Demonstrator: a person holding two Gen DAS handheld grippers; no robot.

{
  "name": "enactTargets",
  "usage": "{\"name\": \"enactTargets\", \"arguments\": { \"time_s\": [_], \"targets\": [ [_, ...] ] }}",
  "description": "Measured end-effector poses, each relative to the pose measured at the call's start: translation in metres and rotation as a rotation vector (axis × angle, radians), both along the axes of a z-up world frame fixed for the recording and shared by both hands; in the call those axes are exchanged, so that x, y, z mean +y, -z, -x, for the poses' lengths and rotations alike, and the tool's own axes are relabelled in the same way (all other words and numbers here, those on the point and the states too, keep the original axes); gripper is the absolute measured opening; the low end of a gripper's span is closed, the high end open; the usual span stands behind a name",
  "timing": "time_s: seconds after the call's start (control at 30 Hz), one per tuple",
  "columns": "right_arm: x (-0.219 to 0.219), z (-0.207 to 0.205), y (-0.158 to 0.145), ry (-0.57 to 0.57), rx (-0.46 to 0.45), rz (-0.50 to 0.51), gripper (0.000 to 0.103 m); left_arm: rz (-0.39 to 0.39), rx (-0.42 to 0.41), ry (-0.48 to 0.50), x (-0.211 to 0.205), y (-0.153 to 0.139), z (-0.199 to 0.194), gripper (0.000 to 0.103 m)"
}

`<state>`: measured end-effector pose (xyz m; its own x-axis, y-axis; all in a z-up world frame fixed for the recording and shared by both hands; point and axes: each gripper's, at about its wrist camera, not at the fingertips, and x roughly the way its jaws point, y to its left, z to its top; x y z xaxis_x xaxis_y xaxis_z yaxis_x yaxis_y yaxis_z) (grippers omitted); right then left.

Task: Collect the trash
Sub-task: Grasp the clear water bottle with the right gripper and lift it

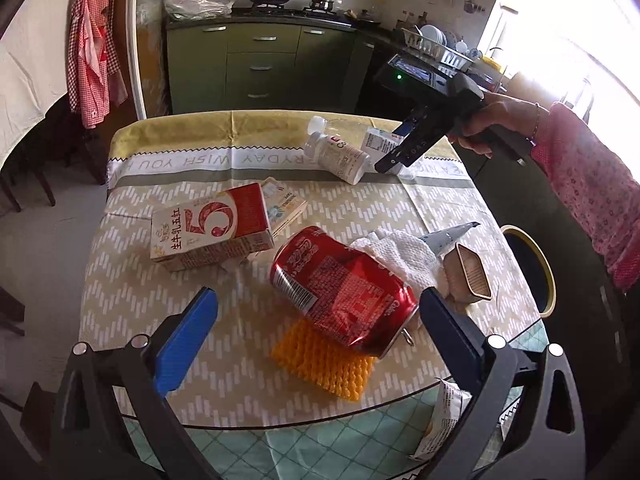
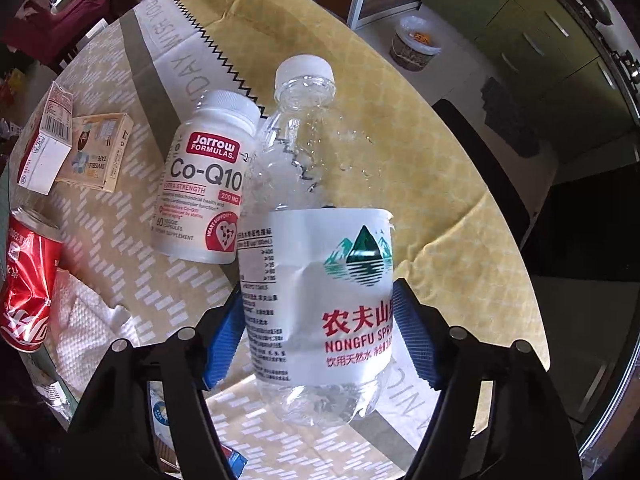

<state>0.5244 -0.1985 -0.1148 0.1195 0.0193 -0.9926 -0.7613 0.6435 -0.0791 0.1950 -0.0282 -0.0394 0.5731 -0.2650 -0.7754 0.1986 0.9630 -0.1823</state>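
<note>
From the left wrist, the left claw (image 1: 316, 320) stands spread wide above the counter (image 1: 120, 288), its blue pads either side of the dented red cola can (image 1: 340, 288) without touching it. Beyond the can lies a milk carton (image 1: 212, 228); beside it, crumpled paper towel (image 1: 404, 256).

From the right wrist, the right claw (image 2: 320, 336) clamps the clear water bottle (image 2: 316, 280) (label facing up), just beside the white supplement bottle (image 2: 208, 180).

Left gripper (image 1: 316, 312) hovers, jaws spread wide; right gripper (image 2: 320, 332) clamps a bottle (image 2: 316, 280).
</note>
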Motion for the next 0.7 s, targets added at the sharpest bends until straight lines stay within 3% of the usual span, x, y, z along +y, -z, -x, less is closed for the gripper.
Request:
{"name": "enactTargets", "arguments": {
  "time_s": [0.07,0.43,0.7],
  "targets": [
    [0.000,-0.003,0.006,0.020,0.014,-0.008,0.064,-0.008,0.012,-0.010,0.003,0.004,0.000,0.096],
    [-0.061,0.022,0.006,0.270,0.022,-0.204,0.062,-0.006,-0.005,-0.014,0.001,-0.001,0.012,0.096],
    [-0.124,0.080,-0.042,0.379,-0.063,-0.355,0.062,-0.023,-0.012,0.028,-0.019,-0.010,0.028,0.096]
  ]
}}
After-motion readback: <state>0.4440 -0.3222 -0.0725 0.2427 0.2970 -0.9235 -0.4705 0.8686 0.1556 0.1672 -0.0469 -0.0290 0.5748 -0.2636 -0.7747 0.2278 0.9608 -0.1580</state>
